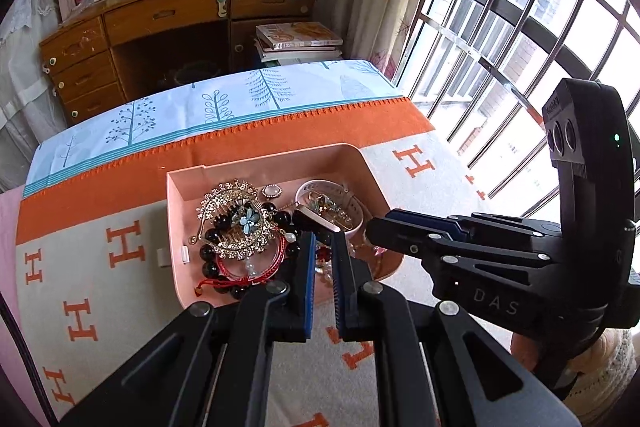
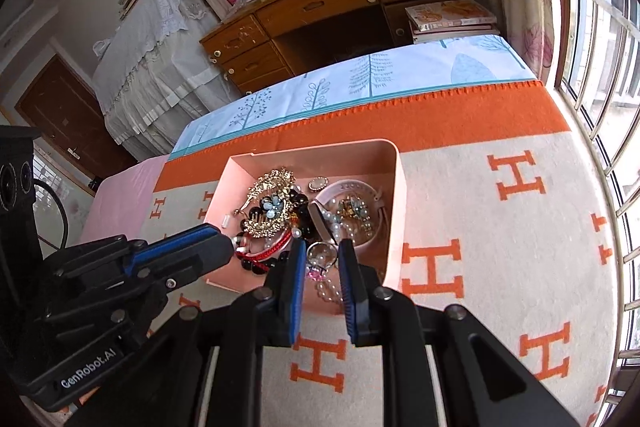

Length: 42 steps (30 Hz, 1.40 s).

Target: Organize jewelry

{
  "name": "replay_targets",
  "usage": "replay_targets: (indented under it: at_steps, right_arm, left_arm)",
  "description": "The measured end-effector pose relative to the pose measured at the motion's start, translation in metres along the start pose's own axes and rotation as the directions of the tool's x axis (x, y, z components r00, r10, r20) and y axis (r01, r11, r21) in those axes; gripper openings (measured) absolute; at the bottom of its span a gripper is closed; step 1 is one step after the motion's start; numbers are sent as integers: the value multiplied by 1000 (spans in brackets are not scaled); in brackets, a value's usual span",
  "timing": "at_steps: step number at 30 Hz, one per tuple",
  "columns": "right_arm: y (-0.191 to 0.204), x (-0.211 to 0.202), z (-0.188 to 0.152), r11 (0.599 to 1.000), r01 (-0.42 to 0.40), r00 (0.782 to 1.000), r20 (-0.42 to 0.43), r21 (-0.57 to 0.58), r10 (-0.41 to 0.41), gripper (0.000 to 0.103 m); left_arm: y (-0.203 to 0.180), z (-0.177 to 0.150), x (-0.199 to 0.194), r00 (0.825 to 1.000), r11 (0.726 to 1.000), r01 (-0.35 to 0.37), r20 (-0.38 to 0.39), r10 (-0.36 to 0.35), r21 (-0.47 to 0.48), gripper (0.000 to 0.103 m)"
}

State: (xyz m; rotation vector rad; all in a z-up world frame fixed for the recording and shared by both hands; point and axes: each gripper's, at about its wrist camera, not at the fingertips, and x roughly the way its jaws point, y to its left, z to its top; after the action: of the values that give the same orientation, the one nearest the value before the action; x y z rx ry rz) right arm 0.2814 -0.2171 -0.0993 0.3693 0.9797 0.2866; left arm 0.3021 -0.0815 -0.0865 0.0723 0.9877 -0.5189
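A pink open box [image 1: 260, 163] [image 2: 400, 187] on the orange-and-cream blanket holds tangled jewelry: a gold hair comb with a blue flower [image 1: 236, 219] [image 2: 272, 207], black bead bracelets [image 1: 212, 251], a red cord bracelet [image 1: 256, 267] [image 2: 268, 253], a white watch band [image 1: 352, 211] [image 2: 372, 195], pearls [image 2: 328, 287]. My left gripper [image 1: 323, 239] hovers over the box's near middle, slightly open, empty. My right gripper [image 2: 322, 247] hovers over the box's near right part, open, straddling a small round ring-like piece [image 2: 320, 253]. The right gripper's tips are seen in the left view [image 1: 374, 231].
The blanket [image 2: 500, 247] covers a bed with a tree-print sheet [image 1: 240, 99] beyond. A wooden desk [image 1: 160, 15] and stacked books [image 1: 300, 39] stand behind. A barred window [image 1: 520, 27] is to the right. A small white piece [image 1: 163, 257] lies left of the box.
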Motion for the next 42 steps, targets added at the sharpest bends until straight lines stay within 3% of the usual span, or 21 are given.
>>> replay_targets:
  at_steps: [2, 5, 10, 11, 14, 18, 24, 26, 28, 33, 35, 42]
  right_arm:
    - [-4, 0, -2, 1000, 5, 1000, 3, 10, -5, 27]
    - [-10, -5, -4, 1000, -13, 1000, 14, 22, 12, 29]
    - [-11, -17, -9, 1000, 2, 999, 44, 20, -3, 29]
    - [-11, -20, -10, 1000, 2, 999, 50, 21, -3, 29]
    - [-9, -30, -16, 1000, 8, 998, 65, 22, -10, 29]
    - [1, -44, -28, 1000, 16, 997, 75, -10, -15, 29]
    - [24, -74, -48, 997, 39, 993, 114, -62, -31, 29]
    - [32, -86, -57, 996, 52, 991, 131, -78, -41, 37]
    - [39, -100, -66, 995, 59, 987, 153, -86, -45, 48]
    - [57, -134, -94, 991, 83, 976, 212, -109, -58, 56]
    - [63, -147, -104, 991, 90, 971, 230, -98, -66, 68]
    - [86, -185, -143, 984, 136, 953, 287, -113, -99, 78]
  left_arm:
    - [0, 0, 3, 1000, 1000, 4, -11, -5, -6, 7]
    - [1, -1, 4, 1000, 1000, 7, -14, -7, -12, 14]
    - [1, -2, -3, 1000, 1000, 6, -9, -6, -28, 37]
    - [0, -4, -6, 1000, 1000, -4, -2, 4, -29, 47]
    - [-2, -8, -18, 999, 999, -44, 27, 44, -25, 65]
    - [-5, -15, -41, 993, 995, -100, 60, 102, -28, 80]
    - [-12, -36, -90, 965, 972, -229, 122, 233, -51, 92]
    - [-14, -46, -107, 955, 963, -258, 130, 266, -76, 103]
    - [-16, -60, -123, 946, 956, -276, 148, 289, -102, 102]
    - [-24, -97, -160, 928, 934, -322, 143, 343, -153, 102]
    - [-29, -111, -175, 918, 923, -340, 151, 367, -178, 102]
    - [-48, -160, -215, 890, 889, -365, 178, 421, -276, 102]
